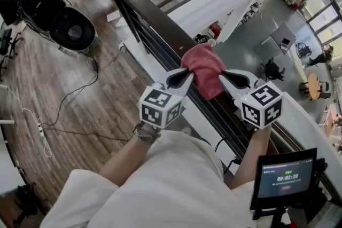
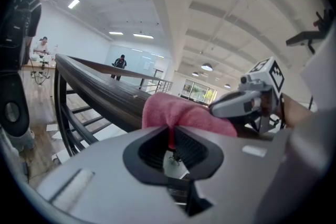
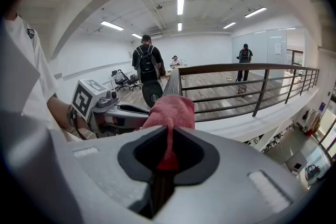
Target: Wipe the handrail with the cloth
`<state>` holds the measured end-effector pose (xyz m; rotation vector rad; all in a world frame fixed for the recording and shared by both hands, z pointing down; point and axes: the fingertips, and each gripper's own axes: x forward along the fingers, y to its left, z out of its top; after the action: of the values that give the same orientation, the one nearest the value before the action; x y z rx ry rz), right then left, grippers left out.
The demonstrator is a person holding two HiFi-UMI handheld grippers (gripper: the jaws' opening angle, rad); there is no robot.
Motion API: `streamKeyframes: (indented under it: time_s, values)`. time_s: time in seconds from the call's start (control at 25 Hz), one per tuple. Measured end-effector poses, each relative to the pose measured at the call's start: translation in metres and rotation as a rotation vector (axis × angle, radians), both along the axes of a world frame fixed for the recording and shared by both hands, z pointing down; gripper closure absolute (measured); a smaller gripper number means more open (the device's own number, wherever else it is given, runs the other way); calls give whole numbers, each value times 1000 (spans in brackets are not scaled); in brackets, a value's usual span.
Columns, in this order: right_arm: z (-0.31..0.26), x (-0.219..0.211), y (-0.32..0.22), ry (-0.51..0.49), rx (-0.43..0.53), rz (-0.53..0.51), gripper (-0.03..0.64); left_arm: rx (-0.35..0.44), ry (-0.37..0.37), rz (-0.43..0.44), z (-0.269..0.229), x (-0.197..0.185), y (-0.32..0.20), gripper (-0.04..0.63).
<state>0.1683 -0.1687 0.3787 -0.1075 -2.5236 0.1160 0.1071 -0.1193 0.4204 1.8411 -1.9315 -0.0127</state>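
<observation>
Right now the pink cloth (image 1: 203,75) lies draped over the top of the dark handrail (image 1: 140,8). It sits squarely between my two hands: the left gripper (image 1: 185,76) has its jaws nipped shut on a fold at the cloth's left side, and the right gripper (image 1: 224,78) is clamped the same way on its right side. The rail's long axis runs away from me toward the upper left of the head view, so I judge the wipe must carry both hands along that line together, neither being nearer.
</observation>
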Motion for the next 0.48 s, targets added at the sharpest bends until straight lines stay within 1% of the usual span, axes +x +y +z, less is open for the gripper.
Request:
streamKeyframes:
  time_s: [0.28, 0.48]
  values:
    - [-2, -1, 1, 6, -38, -7, 581, -6, 11, -19, -3, -2, 2, 554]
    - [-1, -1, -3, 22, -83, -21, 581, -50, 20, 25, -4, -1, -1, 552]
